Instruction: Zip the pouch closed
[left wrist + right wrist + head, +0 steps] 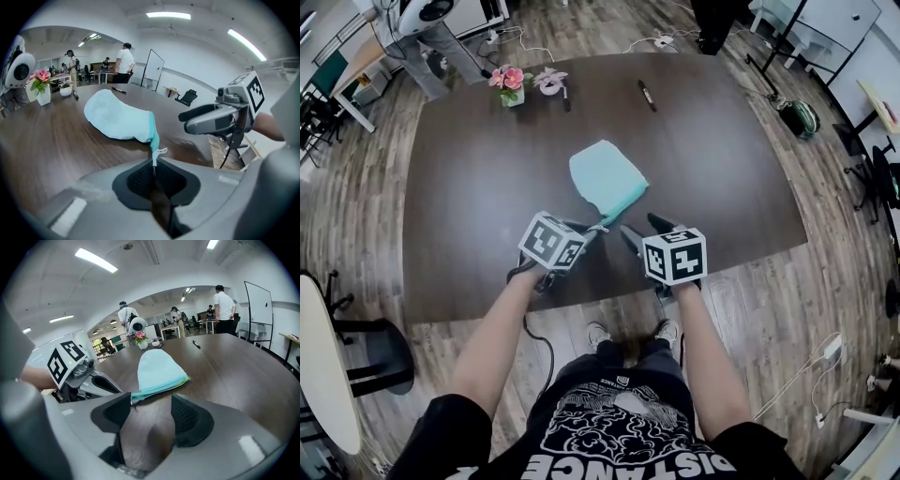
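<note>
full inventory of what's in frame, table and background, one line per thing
dark brown table: 1, dark brown, centre of the room
light blue fabric pouch: 1, light blue with a teal zipper, mid-table, just ahead of both grippers
zipper pull: 1, pale, at the pouch's near corner
pink flowers in a white vase: 1, far left part of the table
black markers: 2, black, far edge of the table
dark green bag: 1, on the floor, right of the table
people: several, standing beyond the table
whiteboard: 1, white, beyond the table
left gripper: 1, grey, shut on the zipper pull
right gripper: 1, grey, open, nothing held, jaws at the pouch's zipper edge
</note>
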